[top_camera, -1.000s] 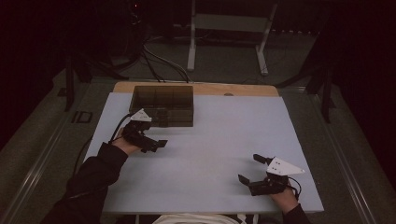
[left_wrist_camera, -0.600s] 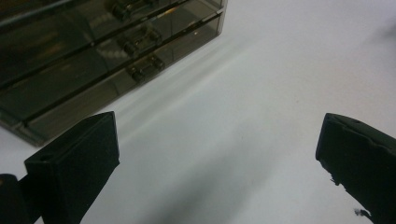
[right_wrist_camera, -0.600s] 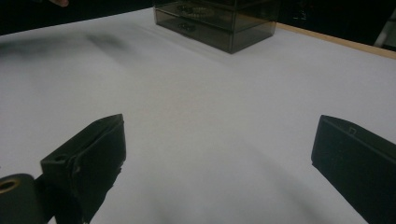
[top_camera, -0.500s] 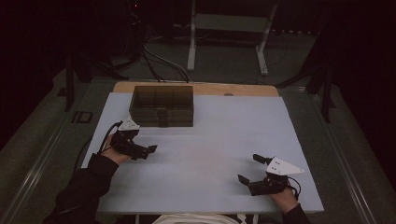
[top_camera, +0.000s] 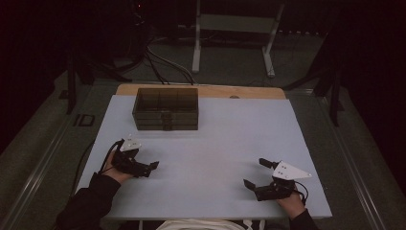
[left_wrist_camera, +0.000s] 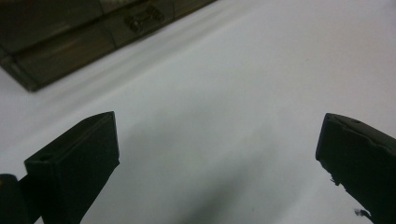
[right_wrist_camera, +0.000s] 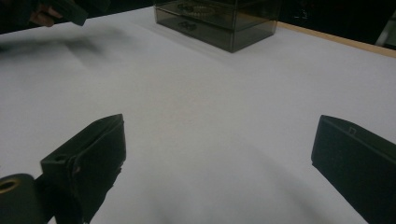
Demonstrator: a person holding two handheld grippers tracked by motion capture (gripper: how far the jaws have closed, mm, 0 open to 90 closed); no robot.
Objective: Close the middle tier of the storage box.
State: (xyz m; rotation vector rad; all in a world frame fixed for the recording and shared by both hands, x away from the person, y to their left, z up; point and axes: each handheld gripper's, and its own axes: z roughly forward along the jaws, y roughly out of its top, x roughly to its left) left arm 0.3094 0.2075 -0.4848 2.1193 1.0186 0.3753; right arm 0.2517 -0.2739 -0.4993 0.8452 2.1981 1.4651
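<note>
A dark smoked-plastic drawer box (top_camera: 166, 109) stands at the far left-middle of the white table (top_camera: 225, 139). In the high view my left gripper (top_camera: 146, 163) rests low over the near left of the table, well in front of the box, open and holding nothing. In the left gripper view its jaws (left_wrist_camera: 217, 135) stand wide apart over bare table, the drawer box (left_wrist_camera: 70, 42) with its drawer handle at the upper left. Near the front right edge my right gripper (top_camera: 253, 172) is open and empty. Its jaws (right_wrist_camera: 219, 135) point across the table toward the drawer box (right_wrist_camera: 219, 21).
A wooden strip (top_camera: 249, 91) runs along the table's far edge behind the box. Cables (top_camera: 158, 57) and a metal stand (top_camera: 230, 43) lie on the dark floor beyond. The left hand and its gripper (right_wrist_camera: 65, 9) sit at the top left of the right gripper view.
My left gripper has drawn back from beside the drawer box toward the near left of the table. The right gripper has stayed put.
</note>
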